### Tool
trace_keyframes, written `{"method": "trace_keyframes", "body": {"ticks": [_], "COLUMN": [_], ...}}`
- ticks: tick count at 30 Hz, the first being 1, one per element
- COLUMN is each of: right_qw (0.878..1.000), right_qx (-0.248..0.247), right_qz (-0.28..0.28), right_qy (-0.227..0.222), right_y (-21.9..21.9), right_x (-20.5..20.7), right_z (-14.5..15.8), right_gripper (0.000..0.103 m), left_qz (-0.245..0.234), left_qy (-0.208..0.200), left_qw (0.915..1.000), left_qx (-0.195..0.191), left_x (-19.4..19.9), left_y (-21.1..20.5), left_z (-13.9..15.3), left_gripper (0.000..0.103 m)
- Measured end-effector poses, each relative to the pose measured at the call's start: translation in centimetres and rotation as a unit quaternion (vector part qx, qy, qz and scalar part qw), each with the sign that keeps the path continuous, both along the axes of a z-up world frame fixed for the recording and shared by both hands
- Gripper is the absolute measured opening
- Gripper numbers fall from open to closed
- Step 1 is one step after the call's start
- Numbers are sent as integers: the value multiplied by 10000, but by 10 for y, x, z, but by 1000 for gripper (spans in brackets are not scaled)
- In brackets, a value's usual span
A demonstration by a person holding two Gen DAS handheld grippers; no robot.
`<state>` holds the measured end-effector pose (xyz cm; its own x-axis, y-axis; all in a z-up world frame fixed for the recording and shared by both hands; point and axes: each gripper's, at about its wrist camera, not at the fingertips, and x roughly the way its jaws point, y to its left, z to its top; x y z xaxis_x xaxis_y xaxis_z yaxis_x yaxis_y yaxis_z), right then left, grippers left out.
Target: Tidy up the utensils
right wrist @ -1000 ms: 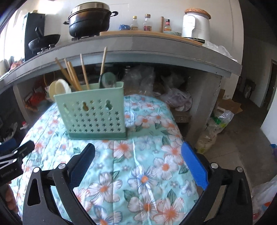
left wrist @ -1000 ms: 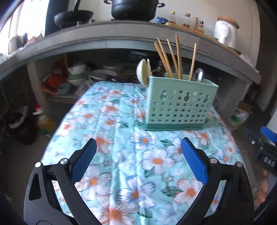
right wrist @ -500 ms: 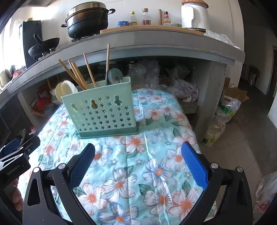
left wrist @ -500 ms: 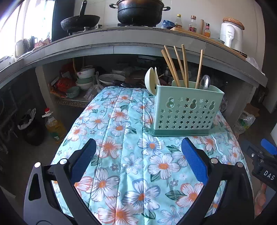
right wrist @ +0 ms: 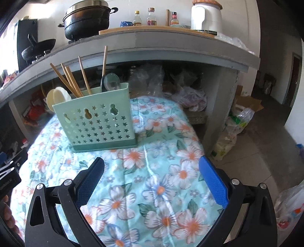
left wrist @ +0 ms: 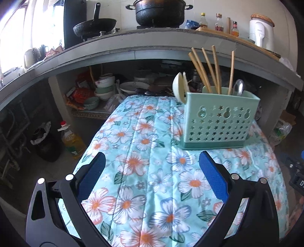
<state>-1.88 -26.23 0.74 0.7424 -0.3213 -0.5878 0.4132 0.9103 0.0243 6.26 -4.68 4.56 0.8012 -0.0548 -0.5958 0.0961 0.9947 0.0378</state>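
A mint-green utensil caddy (left wrist: 218, 121) (right wrist: 98, 123) with star cut-outs stands on the floral tablecloth (left wrist: 144, 171) (right wrist: 152, 171). Several wooden chopsticks (left wrist: 207, 70) (right wrist: 72, 81), white soup spoons (left wrist: 180, 85) (right wrist: 57, 98) and a metal spoon (left wrist: 238, 87) (right wrist: 112, 81) stick up out of it. My left gripper (left wrist: 152, 172) hangs open over the cloth, short of the caddy and to its left, with nothing between its fingers. My right gripper (right wrist: 151, 174) is open too, empty, in front of the caddy and to its right.
A grey concrete counter (left wrist: 133, 49) overhangs the far side, carrying a black pot (left wrist: 159, 12), a wok (left wrist: 95, 26), bottles and a white appliance (right wrist: 206, 16). Bowls and plates (left wrist: 106, 89) sit under it. An oil bottle (left wrist: 72, 140) and bags (right wrist: 233, 129) stand on the floor.
Both grippers have pulled back and risen from the caddy, which now looks smaller and farther away. Both stay open and empty. The utensils in the caddy have not moved.
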Motion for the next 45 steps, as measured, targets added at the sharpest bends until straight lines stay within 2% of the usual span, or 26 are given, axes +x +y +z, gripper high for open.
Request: {"method": "trace_keyframes", "body": {"ticks": [7,16,45], "right_qw": [9993,9992,9994], "right_qx": [-360,-376,-330], "right_qz": [-18,-31,-93], "right_qy": [82,90,81], "right_y": [6,6,4], "right_x": [0,1,1], "right_z": [2,4,4], "right_gripper": [97,97,97], "left_qz": [225,435,454], "left_qy": [198,155,232], "left_qw": [9995,9989,9986], "left_qx": [126,75,135], "left_x": [5,3,5], "left_y": [5,9,11], "left_z": [-8,-4,-6], "left_gripper": [95,95,95]}}
